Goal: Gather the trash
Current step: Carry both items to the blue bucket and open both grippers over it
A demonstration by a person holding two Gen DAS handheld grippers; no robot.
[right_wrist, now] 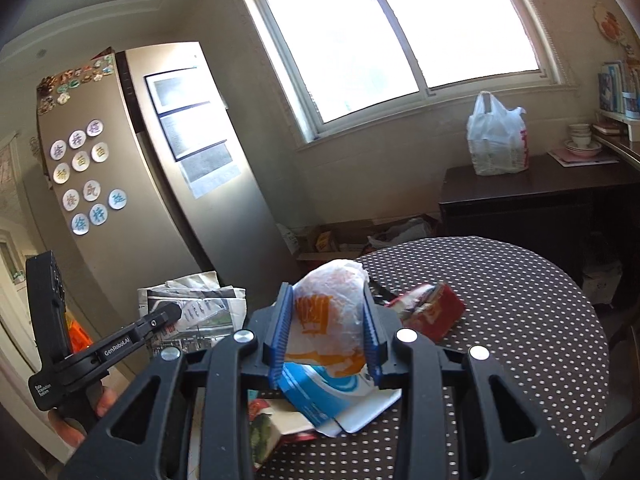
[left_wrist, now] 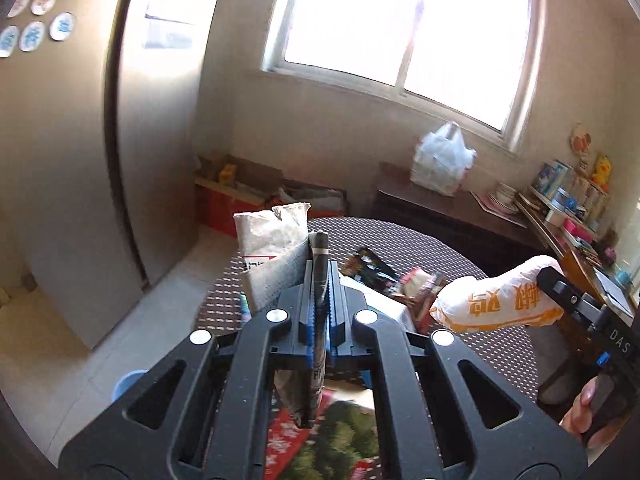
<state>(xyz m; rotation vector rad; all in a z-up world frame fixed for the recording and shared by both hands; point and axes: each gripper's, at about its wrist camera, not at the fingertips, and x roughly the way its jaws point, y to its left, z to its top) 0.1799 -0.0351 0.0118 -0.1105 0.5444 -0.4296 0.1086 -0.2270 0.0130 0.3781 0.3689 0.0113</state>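
Trash was held in both tools above the round dotted worktop (right_wrist: 520, 304). The left hand-held gripper (left_wrist: 320, 280) had its blue-padded jaws pressed together on a folded newspaper (left_wrist: 272, 248), which stood upright between them, its upper part fanning out to the left of the fingers and its lower edge hanging below the jaws. In the right wrist view the same newspaper (right_wrist: 192, 304) showed at the left, pinched at the tip of the left tool and lifted off the worktop.

The right hand-held gripper (right_wrist: 326, 320) had its jaws partly closed around a crumpled white wrapper (right_wrist: 328, 312) with orange print, which bulged between the blue pads. From the left wrist view that wrapper (left_wrist: 496, 296) stuck out leftward from the right tool, clear of the worktop.

Below the right tool lay a blue-and-white packet (right_wrist: 332, 396), and just beyond it a torn red box (right_wrist: 432, 312) lay on its side. A dark printed wrapper (left_wrist: 372, 268) lay farther along the worktop.

Farther off, a white plastic bag (right_wrist: 496, 140) stood on a dark cabinet (right_wrist: 540, 196) under the window (right_wrist: 400, 32), and a fridge (right_wrist: 152, 184) with round magnets stood at the left.
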